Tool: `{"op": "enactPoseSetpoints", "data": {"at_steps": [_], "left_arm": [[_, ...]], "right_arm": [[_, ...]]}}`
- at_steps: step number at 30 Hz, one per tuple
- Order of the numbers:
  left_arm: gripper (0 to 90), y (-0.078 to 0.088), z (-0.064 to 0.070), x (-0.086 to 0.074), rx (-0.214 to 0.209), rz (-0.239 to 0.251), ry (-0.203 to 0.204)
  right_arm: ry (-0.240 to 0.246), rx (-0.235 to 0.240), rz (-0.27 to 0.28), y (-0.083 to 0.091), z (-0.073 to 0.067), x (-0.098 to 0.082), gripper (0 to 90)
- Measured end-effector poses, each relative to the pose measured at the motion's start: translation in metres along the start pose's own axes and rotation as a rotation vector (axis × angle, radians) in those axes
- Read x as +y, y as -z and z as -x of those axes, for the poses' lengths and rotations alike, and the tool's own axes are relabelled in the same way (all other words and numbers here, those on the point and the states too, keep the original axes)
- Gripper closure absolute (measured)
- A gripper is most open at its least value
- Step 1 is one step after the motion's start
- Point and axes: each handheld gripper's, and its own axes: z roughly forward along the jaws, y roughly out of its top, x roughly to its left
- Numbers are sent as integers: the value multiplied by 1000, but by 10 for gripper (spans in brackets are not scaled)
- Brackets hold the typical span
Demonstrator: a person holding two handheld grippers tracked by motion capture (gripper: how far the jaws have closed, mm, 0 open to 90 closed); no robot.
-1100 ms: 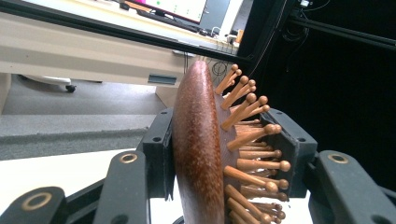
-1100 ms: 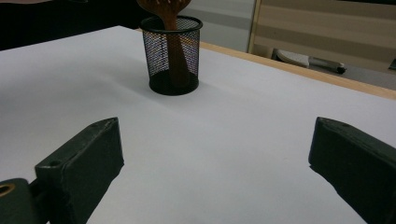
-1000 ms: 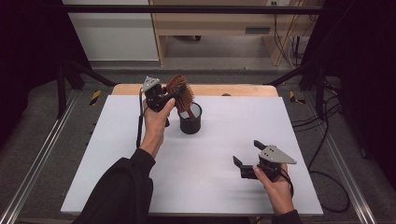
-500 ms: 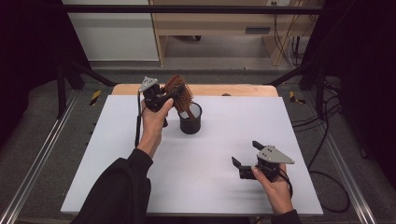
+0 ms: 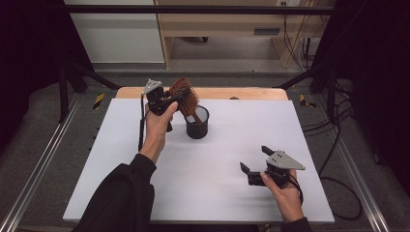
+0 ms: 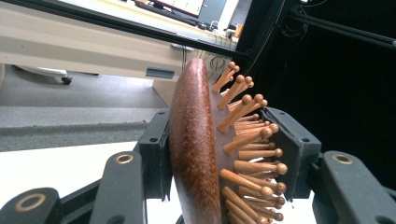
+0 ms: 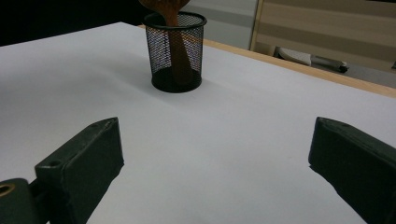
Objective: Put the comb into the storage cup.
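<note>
Two tools are in my hands, one on each side. On the left, far across the table [image 5: 121, 159], my left tool [image 5: 167, 98] is up off the white top. It is clenched on the head of a brown wooden hairbrush [image 5: 186, 99]. Looking along that tool, I see the brush [image 6: 198, 154] squeezed between the two black pads: one pad presses on its smooth round back, the other on the side with the little wooden pins. The pins have round tips and stick out to the right in that view.

The brush is tilted. Its head is up in my tool, and its handle goes down to the right into a black mesh cup [image 5: 197, 124]. The cup stands upright on the table, just to the right of my left hand [image 5: 157, 128]. From my right tool's view, the cup [image 7: 176, 51] is far off, and I can see the brown handle through the mesh, leaning inside it and reaching close to the bottom.

On the right, near me, my right tool [image 5: 254, 164] is low over the table, well apart from the cup. It is released: its two black jaws stand wide apart with bare white table between them. My right hand [image 5: 285, 193] holds it from behind.
</note>
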Motion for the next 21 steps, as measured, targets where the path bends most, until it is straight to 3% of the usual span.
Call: {"op": "enactPoseSetpoints", "data": {"at_steps": [21], "left_arm": [[448, 3, -9, -3, 17, -1, 12]], "right_arm": [[3, 0, -2, 0, 0, 0, 33]]}}
